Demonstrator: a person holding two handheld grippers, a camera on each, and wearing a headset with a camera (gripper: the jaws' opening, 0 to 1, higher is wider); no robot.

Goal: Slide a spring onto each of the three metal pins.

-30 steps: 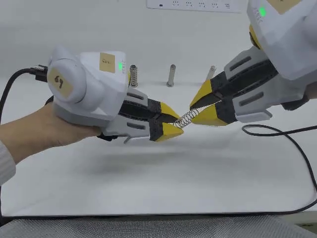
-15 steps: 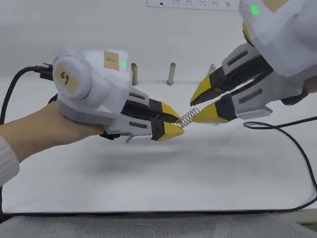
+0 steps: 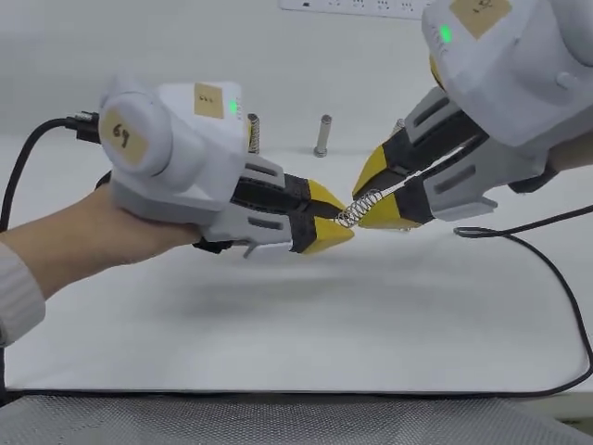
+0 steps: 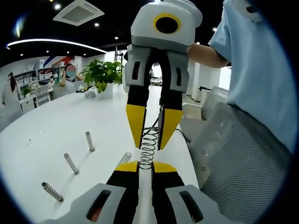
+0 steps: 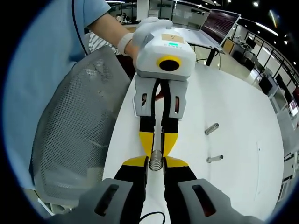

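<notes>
spring (image 3: 358, 209) held mid-air above the bench (image 3: 278, 324), left gripper (image 3: 345, 222) clamped on one end. right gripper (image 4: 149, 145) jaws flank the other end, grip uncertain; probably regripping to aim at a bare pin (image 3: 324, 135).

1. Holds the left gripper (image 3: 345, 222) in the left hand (image 3: 102, 236), forearm coming in from 9 o'clock in the head view, jaws aimed toward 3 o'clock and slightly down.
2. Pinches one end of a spring (image 3: 359, 209) between that gripper's closed jaws.
3. Holds the right gripper (image 3: 363, 206) in from 2 o'clock, jaws aimed toward 8 o'clock, nearly tip to tip with the left.
4. Sets the right jaws slightly apart, one on each side of the spring's other end; cannot tell whether they press it.
5. Wears a white cuff (image 3: 14, 306) at 8 o'clock.
</notes>
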